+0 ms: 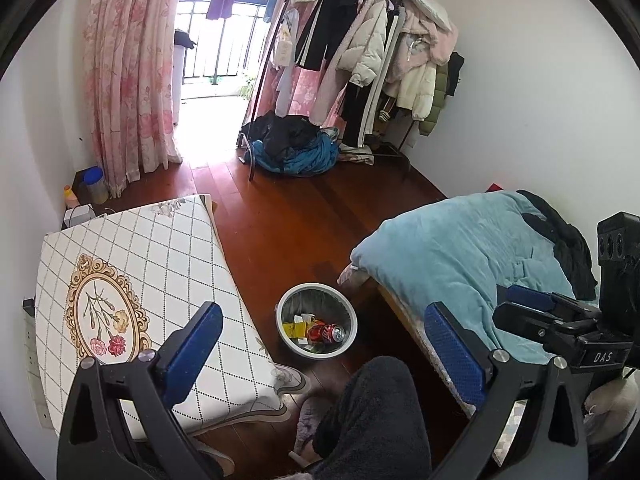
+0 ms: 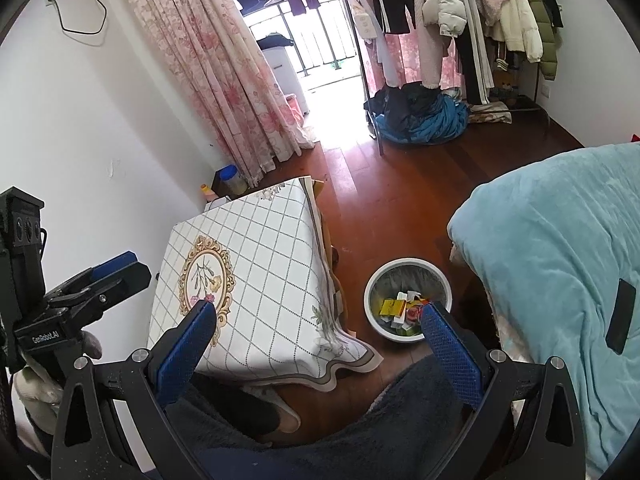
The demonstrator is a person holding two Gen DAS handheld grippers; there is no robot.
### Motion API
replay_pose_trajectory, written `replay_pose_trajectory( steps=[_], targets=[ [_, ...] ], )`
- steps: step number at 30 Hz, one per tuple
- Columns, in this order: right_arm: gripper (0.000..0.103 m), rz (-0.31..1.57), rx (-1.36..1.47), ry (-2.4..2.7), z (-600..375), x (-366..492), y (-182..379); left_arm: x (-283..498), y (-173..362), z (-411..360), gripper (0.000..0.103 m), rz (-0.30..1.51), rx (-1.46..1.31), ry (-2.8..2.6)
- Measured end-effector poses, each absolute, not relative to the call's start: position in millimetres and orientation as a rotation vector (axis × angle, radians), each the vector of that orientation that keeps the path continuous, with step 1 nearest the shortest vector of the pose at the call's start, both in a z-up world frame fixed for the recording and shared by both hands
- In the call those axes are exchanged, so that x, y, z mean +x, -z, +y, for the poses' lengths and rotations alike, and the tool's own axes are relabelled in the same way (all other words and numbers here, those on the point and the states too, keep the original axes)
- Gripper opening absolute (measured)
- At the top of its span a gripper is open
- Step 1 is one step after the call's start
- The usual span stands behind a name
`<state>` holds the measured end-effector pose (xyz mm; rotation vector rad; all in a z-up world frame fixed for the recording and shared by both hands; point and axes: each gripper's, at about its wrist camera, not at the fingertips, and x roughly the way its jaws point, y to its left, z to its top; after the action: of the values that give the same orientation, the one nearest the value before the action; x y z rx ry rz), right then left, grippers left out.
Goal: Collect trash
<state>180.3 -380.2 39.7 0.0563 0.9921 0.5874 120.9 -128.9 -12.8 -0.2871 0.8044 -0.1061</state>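
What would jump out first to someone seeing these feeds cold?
Probably the round trash bin on the wood floor between the cloth-covered table and the bed's teal blanket, with a red soda can and yellow wrappers inside. Next, the overloaded clothes rack by the bright balcony door. Both the left claw and the right claw are open and hold nothing.

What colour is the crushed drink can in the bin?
Red crushed drink can with a silver top, clearest in the left wrist view.
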Motion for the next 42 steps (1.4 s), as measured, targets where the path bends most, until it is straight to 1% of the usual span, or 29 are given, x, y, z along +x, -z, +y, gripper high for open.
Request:
replay_pose_trajectory(
  steps=[42],
  targets=[
    [0.103, 0.986, 0.050, -0.583, -376, 174, -49, 123, 11, -140, 0.103, 0.802, -0.309, 0.170]
  ],
)
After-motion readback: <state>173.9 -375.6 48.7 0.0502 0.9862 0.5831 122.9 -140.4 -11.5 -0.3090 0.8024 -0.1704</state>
